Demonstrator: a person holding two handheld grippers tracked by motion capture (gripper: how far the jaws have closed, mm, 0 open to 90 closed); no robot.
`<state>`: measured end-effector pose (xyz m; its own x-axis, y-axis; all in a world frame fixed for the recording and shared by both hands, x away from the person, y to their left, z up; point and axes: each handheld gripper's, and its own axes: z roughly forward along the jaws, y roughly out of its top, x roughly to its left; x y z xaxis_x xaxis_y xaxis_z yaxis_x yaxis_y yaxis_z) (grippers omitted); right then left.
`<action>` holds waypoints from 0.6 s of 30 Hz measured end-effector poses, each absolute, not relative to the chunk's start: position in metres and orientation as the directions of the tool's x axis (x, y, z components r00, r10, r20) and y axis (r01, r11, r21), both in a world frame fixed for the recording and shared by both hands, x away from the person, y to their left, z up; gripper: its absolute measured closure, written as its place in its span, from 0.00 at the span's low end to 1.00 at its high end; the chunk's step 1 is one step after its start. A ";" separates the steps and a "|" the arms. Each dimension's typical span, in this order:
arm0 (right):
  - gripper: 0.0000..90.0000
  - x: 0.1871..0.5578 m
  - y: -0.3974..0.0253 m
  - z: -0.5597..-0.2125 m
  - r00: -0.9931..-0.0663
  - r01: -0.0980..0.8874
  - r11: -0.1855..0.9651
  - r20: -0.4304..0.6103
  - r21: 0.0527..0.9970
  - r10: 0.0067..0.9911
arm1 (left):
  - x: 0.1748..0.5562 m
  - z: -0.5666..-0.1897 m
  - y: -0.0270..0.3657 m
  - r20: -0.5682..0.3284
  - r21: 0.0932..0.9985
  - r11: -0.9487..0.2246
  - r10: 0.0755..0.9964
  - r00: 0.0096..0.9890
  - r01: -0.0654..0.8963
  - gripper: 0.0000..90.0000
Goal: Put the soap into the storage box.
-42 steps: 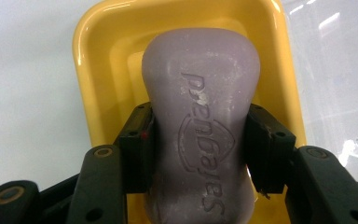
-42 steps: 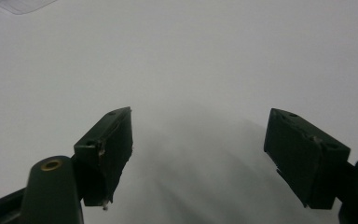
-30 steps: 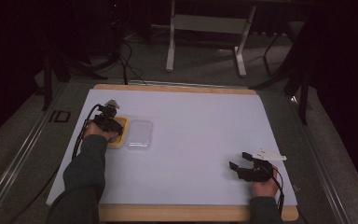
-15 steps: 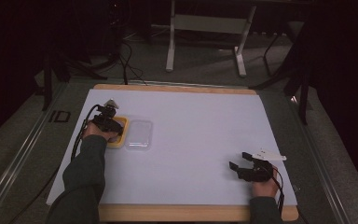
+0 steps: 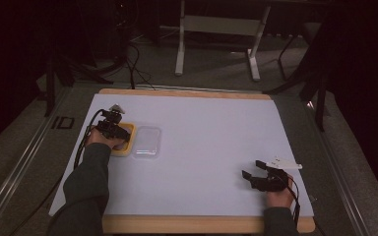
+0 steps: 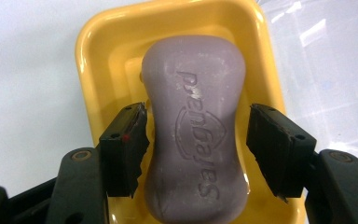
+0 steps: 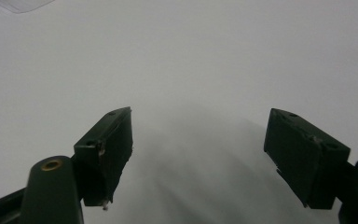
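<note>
Over the yellow soap dish (image 6: 98, 60), at the tabletop's (image 5: 211, 142) left side: left gripper (image 6: 193, 140), jaws spread apart and straddling a purple soap bar (image 6: 193, 140). One jaw just beside the bar's flank, perhaps touching; the other clearly off it, with a gap showing. Bar lying flat inside the dish, embossed lettering facing up, its long axis running away from the gripper. Dish resting on the white tabletop, with a clear plastic lid (image 5: 146, 141) just beside it, toward the table's middle. Same left gripper (image 5: 112, 129) seen from the high view, hand behind it, dark sleeve trailing toward the near edge.

Well apart, near the front right corner: right gripper (image 5: 256, 169), jaws wide open (image 7: 198, 154), nothing between them, hovering low above bare white surface. Cable looping back from it past the hand.
</note>
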<state>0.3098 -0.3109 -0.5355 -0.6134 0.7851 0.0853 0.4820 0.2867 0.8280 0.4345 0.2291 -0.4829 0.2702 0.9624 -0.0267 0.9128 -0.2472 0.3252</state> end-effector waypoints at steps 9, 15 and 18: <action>0.26 0.310 -0.311 -0.535 -0.614 0.482 0.287 0.085 0.828 0.785 | 0.429 -0.475 0.224 -0.001 0.354 -0.288 0.951 0.308 0.890 0.43; 0.26 0.310 -0.311 -0.536 -0.613 0.482 0.287 0.084 0.828 0.785 | 0.423 -0.467 0.218 0.011 0.382 -0.326 0.937 0.348 0.865 0.44; 0.26 0.310 -0.311 -0.536 -0.614 0.482 0.287 0.084 0.828 0.785 | 0.420 -0.464 0.215 0.012 0.397 -0.335 0.933 0.360 0.854 0.44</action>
